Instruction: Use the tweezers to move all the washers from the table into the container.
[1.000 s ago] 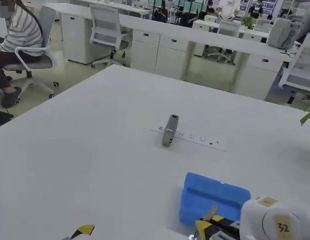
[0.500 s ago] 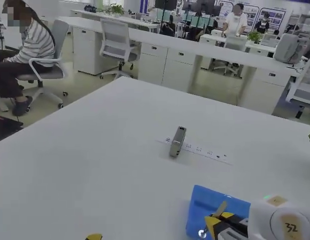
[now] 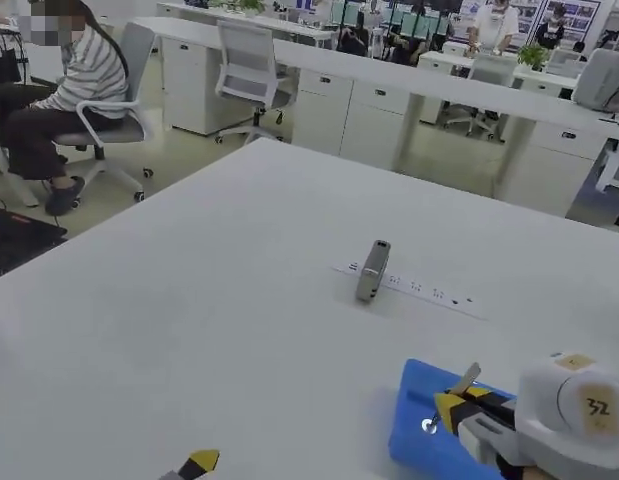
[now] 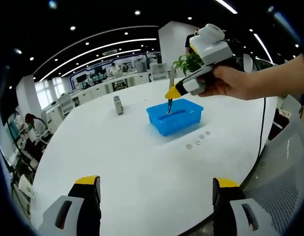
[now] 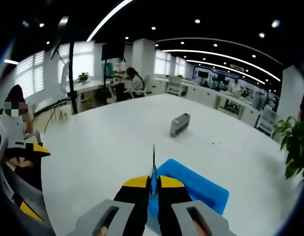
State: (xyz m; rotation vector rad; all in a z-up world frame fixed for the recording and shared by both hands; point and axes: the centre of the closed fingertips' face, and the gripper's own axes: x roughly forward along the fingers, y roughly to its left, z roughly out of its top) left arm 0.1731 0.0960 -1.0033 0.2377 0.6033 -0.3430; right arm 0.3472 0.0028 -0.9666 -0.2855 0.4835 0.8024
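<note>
Right gripper [image 5: 152,183] was clamped tight on the tweezers [image 5: 153,164], their tips pointing down into the blue container [image 4: 174,118]! Left gripper [image 4: 156,182] was spread wide with nothing in it, low over the white surface [image 4: 127,162]. A few washers [image 4: 197,141] lay on the surface just beside the container.

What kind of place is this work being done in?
Most likely an open-plan office or lab. It has long rows of white desks with drawer units, swivel chairs, and curved ceiling light strips running across a wide room.
</note>
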